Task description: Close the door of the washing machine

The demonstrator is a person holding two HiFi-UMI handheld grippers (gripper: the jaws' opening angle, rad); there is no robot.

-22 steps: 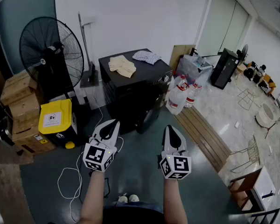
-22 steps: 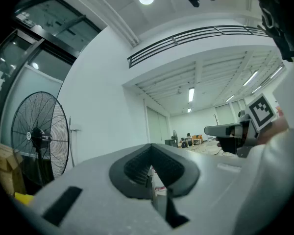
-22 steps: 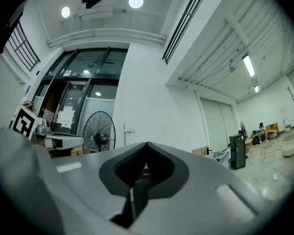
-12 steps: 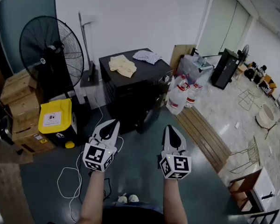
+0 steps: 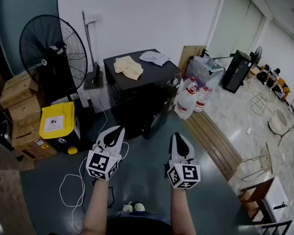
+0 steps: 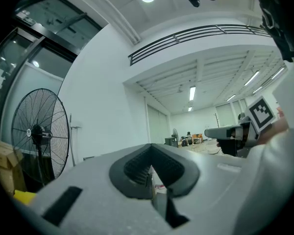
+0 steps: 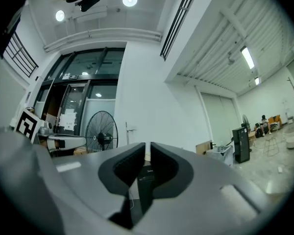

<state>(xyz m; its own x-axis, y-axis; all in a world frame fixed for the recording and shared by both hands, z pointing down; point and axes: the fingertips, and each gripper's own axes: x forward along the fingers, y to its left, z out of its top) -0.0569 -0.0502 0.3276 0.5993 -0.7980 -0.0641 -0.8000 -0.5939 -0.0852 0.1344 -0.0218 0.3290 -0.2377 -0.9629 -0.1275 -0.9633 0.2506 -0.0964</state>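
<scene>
Jaws of the left white gripper (image 5: 118, 130) and the right white gripper (image 5: 177, 136) are pressed together, nothing held. The black box-shaped washing machine (image 5: 137, 97) stands ahead, apart from both, with pale crumpled cloths (image 5: 128, 66) on top.

The washing machine (image 5: 137, 89) is a squat, dark, box-shaped unit standing upright on the floor (image 5: 152, 180), its back towards the white wall (image 5: 137, 18). Its flat top is nearly black and its front face lies in shadow. The door (image 5: 156, 119) is open, swung outward from the front at the machine's lower right corner and hanging just above the floor.
</scene>
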